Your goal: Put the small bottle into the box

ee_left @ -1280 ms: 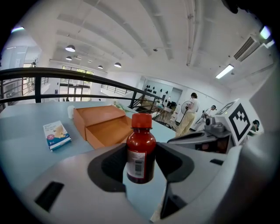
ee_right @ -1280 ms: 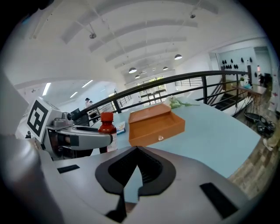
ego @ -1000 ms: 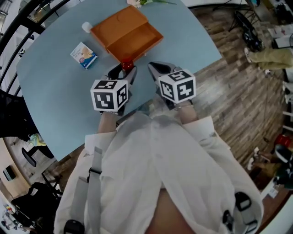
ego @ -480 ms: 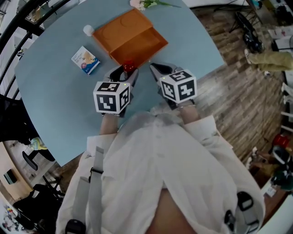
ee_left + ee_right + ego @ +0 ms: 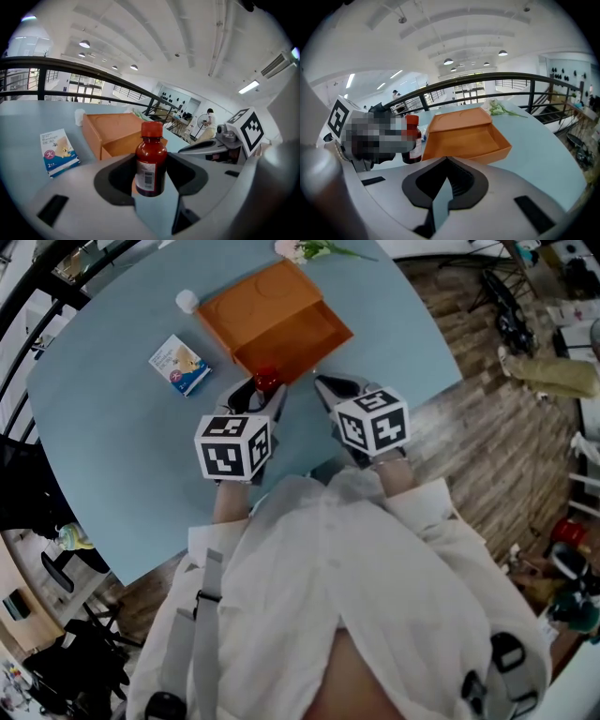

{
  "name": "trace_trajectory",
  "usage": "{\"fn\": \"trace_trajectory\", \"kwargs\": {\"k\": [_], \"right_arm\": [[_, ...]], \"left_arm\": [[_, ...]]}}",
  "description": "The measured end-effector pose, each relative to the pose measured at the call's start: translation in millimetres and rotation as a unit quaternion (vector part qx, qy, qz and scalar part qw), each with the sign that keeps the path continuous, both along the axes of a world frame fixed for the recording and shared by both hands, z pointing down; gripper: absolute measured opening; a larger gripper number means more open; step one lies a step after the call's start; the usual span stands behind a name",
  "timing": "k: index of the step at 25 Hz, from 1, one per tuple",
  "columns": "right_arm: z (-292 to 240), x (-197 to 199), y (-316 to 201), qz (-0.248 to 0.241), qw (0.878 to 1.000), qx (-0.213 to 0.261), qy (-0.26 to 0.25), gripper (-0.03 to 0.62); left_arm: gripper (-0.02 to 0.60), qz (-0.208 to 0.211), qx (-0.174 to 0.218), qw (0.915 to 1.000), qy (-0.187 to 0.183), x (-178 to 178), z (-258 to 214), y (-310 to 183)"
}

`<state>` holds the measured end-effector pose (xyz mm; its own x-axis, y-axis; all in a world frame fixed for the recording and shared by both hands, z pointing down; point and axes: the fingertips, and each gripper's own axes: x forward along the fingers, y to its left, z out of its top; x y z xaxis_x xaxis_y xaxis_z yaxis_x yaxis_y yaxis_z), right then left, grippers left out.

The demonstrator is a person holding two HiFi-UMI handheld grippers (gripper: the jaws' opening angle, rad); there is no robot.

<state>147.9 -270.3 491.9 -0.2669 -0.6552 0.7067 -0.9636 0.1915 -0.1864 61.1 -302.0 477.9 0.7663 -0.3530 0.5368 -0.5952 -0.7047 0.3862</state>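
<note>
My left gripper (image 5: 151,180) is shut on a small dark-red bottle (image 5: 151,161) with a red cap and a white label, holding it upright above the table. In the head view the bottle (image 5: 265,378) sits in the left gripper (image 5: 263,390) just short of the near side of the open orange box (image 5: 281,320). The box (image 5: 117,133) lies straight ahead of the bottle. My right gripper (image 5: 446,161) is shut on nothing, to the right of the bottle (image 5: 413,140) and facing the box (image 5: 464,138). In the head view the right gripper (image 5: 325,385) hovers near the box's front right.
A small blue and white carton (image 5: 180,364) lies on the blue-grey table (image 5: 112,437) left of the box. A white round cap (image 5: 187,302) sits by the box's far left corner. Green stems with flowers (image 5: 314,249) lie behind it. The table edge and wooden floor (image 5: 487,427) are to the right.
The head view has shifted a little. Both grippers stay just before the box's near side, and the bottle remains in the left gripper.
</note>
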Motion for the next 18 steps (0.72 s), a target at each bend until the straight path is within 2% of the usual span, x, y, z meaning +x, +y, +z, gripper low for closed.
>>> {"fn": "trace_trajectory", "kwargs": {"k": [4, 11, 18], "right_arm": [[-2.8, 0.6, -5.3, -0.020, 1.000, -0.001, 0.021, 0.003], [-3.8, -3.2, -24.9, -0.039, 0.999, 0.011, 0.018, 0.003], [-4.1, 15.7, -35.1, -0.054, 0.998, 0.013, -0.002, 0.003]], "left_arm": [[0.207, -0.011, 0.001, 0.9999, -0.006, -7.5, 5.8, -0.1], [0.206, -0.007, 0.008, 0.9998, -0.018, -9.8, 6.7, -4.4], [0.207, -0.001, 0.018, 0.9988, -0.045, 10.5, 2.1, -9.3]]}}
